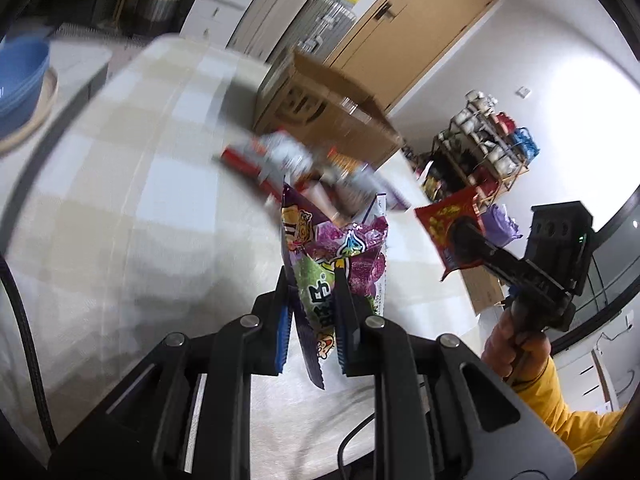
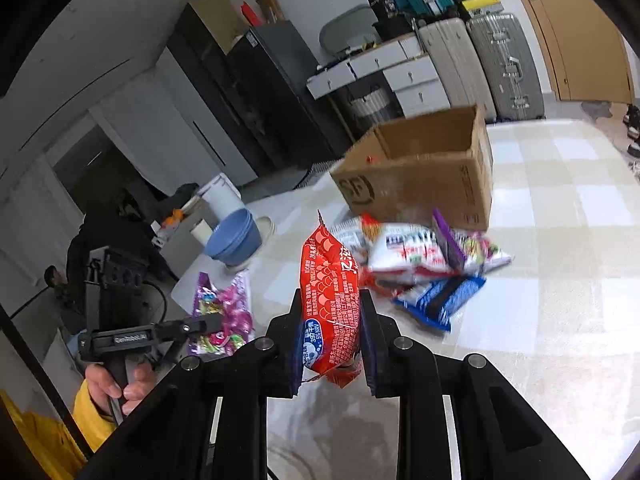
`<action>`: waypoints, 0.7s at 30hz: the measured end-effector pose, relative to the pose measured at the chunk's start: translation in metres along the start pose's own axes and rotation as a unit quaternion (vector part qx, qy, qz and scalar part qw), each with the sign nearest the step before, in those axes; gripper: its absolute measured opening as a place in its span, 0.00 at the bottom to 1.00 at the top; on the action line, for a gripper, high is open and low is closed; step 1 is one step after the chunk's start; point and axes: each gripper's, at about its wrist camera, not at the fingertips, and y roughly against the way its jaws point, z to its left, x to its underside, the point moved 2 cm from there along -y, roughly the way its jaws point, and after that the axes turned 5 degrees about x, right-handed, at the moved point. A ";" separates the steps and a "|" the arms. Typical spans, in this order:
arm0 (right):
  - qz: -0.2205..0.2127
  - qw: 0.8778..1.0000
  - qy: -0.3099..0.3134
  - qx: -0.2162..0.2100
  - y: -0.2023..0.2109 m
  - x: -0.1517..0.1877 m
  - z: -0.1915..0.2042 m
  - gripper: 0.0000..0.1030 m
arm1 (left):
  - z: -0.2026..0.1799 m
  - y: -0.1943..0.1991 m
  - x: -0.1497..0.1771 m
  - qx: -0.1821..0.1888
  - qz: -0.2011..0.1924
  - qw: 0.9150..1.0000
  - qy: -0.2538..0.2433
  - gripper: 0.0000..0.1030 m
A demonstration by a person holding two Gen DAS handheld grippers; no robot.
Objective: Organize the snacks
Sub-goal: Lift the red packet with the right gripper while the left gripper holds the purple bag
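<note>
Fingers of the left gripper (image 1: 316, 312) are clamped on a purple snack bag (image 1: 340, 256), held upright above the checked worktop (image 1: 120, 200). Fingers of the right gripper (image 2: 332, 344) pinch a red snack bag (image 2: 330, 300), also clear of the surface. In the left wrist view the right gripper sits at about 3 o'clock, gripped by a hand (image 1: 512, 344) in a yellow sleeve (image 1: 568, 420). In the right wrist view the left gripper shows at about 8 o'clock with its purple bag. A loose pile of snack packets (image 2: 420, 256) lies on the worktop just in front of an open cardboard box (image 2: 424, 176), which stands at about 12 o'clock from the red bag. Blue bowls (image 2: 234, 238) rest at the worktop's edge near 10 o'clock. Both bags appear picked and in transit, so the carrying step seems under way. The next move likely calls for bringing each bag over the box opening and releasing it inside without snagging the rim.
</note>
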 end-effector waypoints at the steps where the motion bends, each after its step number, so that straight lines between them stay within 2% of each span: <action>1: -0.004 1.000 -0.001 -0.004 0.003 -0.004 0.002 0.22 | -0.006 0.004 -0.005 0.002 -0.006 1.000 -0.006 0.15; 5: -0.026 0.999 -0.032 -0.032 0.017 -0.026 0.005 0.22 | -0.032 0.015 -0.043 0.019 -0.027 0.999 -0.007 0.15; 10: -0.051 0.997 -0.050 -0.035 0.026 -0.062 0.005 0.22 | -0.065 0.019 -0.091 0.029 -0.050 0.998 -0.041 0.15; 15: -0.076 0.996 -0.047 -0.025 0.033 -0.105 0.007 0.22 | -0.081 0.007 -0.137 0.018 -0.051 0.997 -0.059 0.15; 21: -0.084 0.996 -0.033 0.009 0.017 -0.147 0.004 0.22 | -0.089 -0.024 -0.187 -0.005 -0.047 0.997 -0.066 0.15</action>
